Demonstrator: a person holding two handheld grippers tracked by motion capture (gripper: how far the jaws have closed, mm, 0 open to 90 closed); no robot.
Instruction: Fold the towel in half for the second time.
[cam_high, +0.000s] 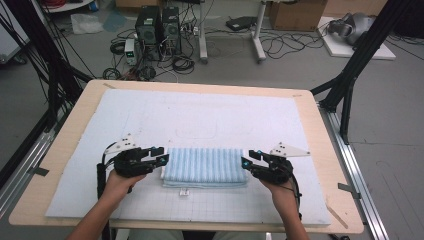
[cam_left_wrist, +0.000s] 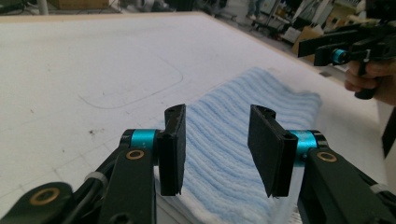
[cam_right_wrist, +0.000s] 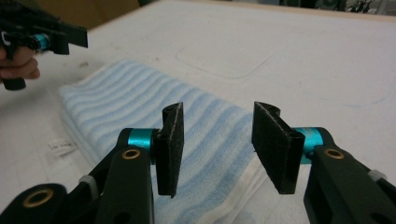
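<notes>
A folded towel (cam_high: 205, 166) with light blue and white stripes lies flat on the white mat, near the front middle. My left gripper (cam_high: 161, 156) is at its left end and my right gripper (cam_high: 247, 160) at its right end, each pointing inward along the towel. In the left gripper view the jaws (cam_left_wrist: 218, 112) stand apart over the towel (cam_left_wrist: 233, 154) and no pad presses on it. The right gripper view has the same look: open jaws (cam_right_wrist: 219, 108) above the towel's end (cam_right_wrist: 140, 102). Each view also catches the other hand's gripper (cam_left_wrist: 348, 51) (cam_right_wrist: 46, 39) farther off.
The white mat (cam_high: 200, 105) covers most of a wooden table (cam_high: 332, 165), with a faint rounded outline (cam_high: 197, 131) drawn behind the towel. A small white tag (cam_high: 184, 192) lies in front of the towel. Black frame posts, computers and cables stand on the floor beyond.
</notes>
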